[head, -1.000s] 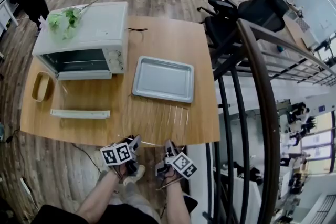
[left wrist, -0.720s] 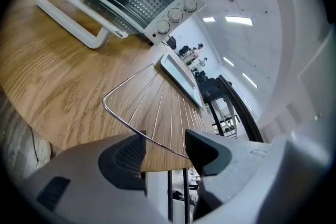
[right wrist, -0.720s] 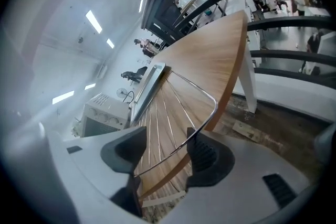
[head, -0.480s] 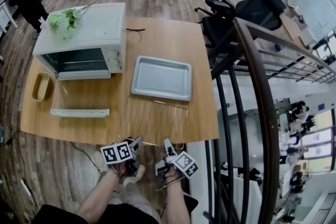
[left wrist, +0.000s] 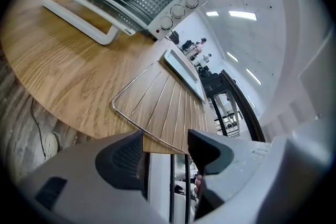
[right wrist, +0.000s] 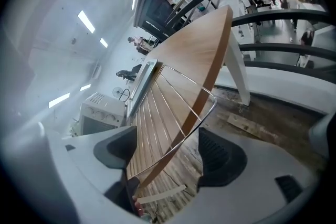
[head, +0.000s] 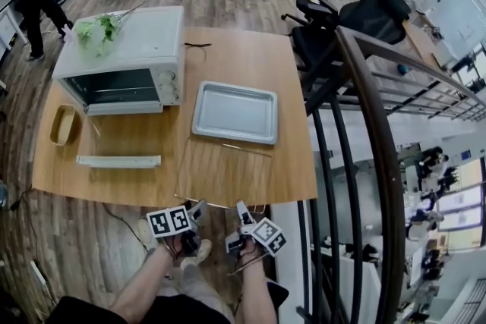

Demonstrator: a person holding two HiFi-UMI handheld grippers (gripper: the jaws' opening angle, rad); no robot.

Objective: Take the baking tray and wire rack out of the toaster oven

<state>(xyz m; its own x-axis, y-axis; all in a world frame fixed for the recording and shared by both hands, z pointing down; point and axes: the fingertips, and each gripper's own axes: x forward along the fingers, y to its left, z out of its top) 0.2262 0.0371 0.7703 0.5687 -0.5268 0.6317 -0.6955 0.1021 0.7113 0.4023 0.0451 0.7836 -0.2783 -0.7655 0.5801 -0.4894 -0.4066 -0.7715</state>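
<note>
The wire rack (head: 224,174) lies flat on the wooden table (head: 114,186), and its near edge juts past the table's front. Behind it sits the grey baking tray (head: 234,112). The white toaster oven (head: 121,61) stands at the back left with its front open. My left gripper (head: 194,212) and right gripper (head: 243,215) hang just off the front edge. Both have just been opening. In the left gripper view the rack's (left wrist: 168,102) front wire runs between the left gripper's (left wrist: 165,139) jaws, untouched. The rack's (right wrist: 157,113) corner likewise passes free between the right gripper's (right wrist: 168,144) jaws.
The oven's dropped door ends in a white handle bar (head: 118,161). A small wooden dish (head: 62,125) sits at the table's left end. A green plant (head: 95,30) lies on the oven. A black stair railing (head: 364,125) rises at the right, with office chairs (head: 357,11) behind it.
Both grippers' jaws stand wider apart than before and no longer pinch the rack's front wire. The rack rests loose on the table. The hands have barely moved.
</note>
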